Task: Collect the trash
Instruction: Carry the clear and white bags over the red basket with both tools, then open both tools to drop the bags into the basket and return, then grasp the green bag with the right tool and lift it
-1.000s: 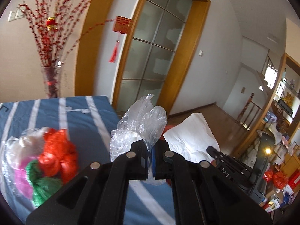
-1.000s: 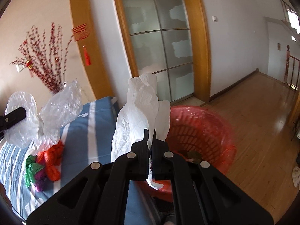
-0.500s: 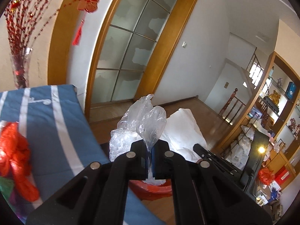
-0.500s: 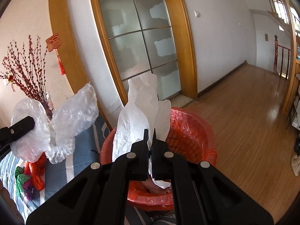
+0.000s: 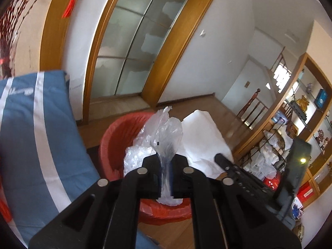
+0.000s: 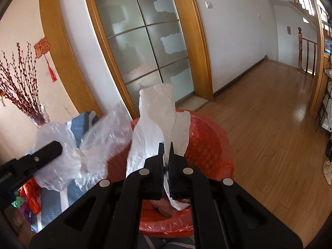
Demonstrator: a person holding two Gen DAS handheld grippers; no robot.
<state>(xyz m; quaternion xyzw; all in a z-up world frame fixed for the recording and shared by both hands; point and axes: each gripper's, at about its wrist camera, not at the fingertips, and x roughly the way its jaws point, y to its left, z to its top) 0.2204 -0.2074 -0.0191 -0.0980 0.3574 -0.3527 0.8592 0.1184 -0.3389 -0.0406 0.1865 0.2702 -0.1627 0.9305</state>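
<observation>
Nearest to us, the left gripper (image 5: 166, 171) is clamped narrow on a crumpled clear plastic bag (image 5: 166, 137), which stands up from between its jaws; the right gripper (image 6: 165, 166) is likewise pinched tight on a crumpled white paper sheet (image 6: 153, 128), with a short tail hanging below the jaws. Both bundles hang above the round red plastic basket lined with a red bag (image 6: 207, 143), which sits on the wooden floor (image 6: 269, 114) just right of the blue cloth with white stripes (image 5: 31, 134). In the right wrist view, some brownish scrap lies in the basket bottom; we cannot tell what it is. Risk, as we judge it: both items are light and springy, so on release they may cling to the pads or drift, and the clear bag looks closer to the basket's near-left rim than to its middle, so it could catch the rim and slide out onto the cloth or floor. The two grippers are near one another; opening together could let the bundles brush each other. Further left on the cloth, a heap of red, green and pink plastic scraps (image 6: 29, 199) remains uncollected. Farthest off are the frosted glass door in a wooden frame (image 6: 143, 41) and a vase of red branches (image 6: 18, 83).
</observation>
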